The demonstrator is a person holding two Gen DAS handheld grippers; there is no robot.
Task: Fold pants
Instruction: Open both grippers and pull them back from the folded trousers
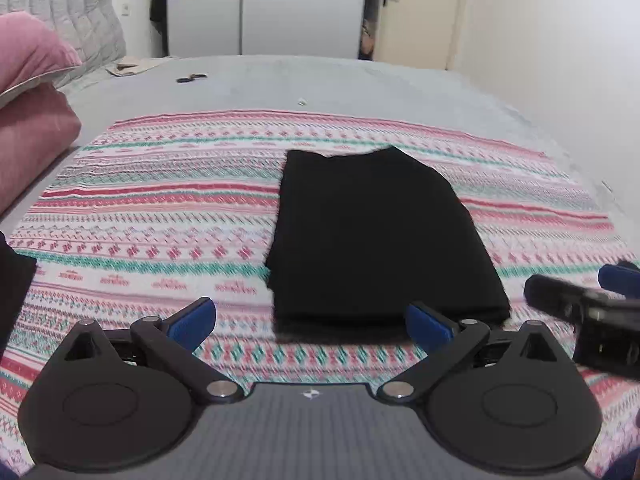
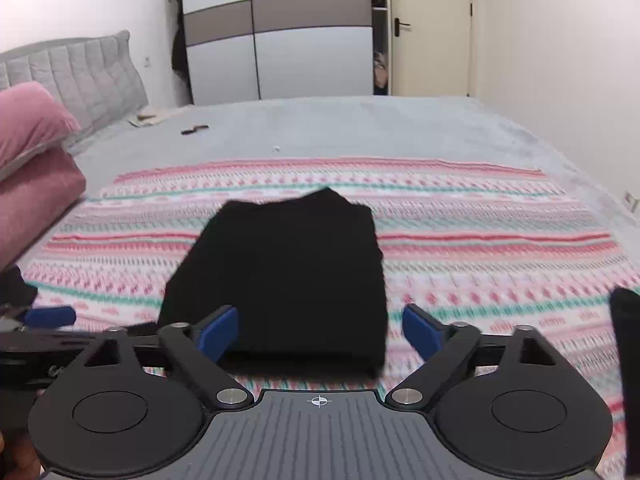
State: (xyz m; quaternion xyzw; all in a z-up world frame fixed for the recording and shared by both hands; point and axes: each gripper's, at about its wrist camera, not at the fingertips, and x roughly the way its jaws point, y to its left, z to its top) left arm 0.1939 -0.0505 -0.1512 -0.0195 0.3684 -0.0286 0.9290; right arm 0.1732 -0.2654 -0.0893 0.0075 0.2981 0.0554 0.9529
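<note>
The black pants (image 1: 372, 236) lie folded into a compact rectangle on the striped patterned cloth (image 1: 160, 208); they also show in the right wrist view (image 2: 284, 280). My left gripper (image 1: 310, 326) is open and empty, just short of the pants' near edge. My right gripper (image 2: 320, 330) is open and empty, its blue fingertips (image 2: 218, 330) on either side of the pants' near edge, a little above it. The right gripper also shows at the right edge of the left wrist view (image 1: 588, 300). The left gripper shows at the left edge of the right wrist view (image 2: 44, 320).
The cloth lies on a grey bed (image 1: 320, 80). Pink pillows (image 1: 32, 112) are stacked at the left by a grey headboard (image 1: 76, 16). A small dark object (image 1: 191, 78) lies far back on the bed. A wardrobe (image 1: 264, 8) and a door (image 1: 416, 12) stand behind.
</note>
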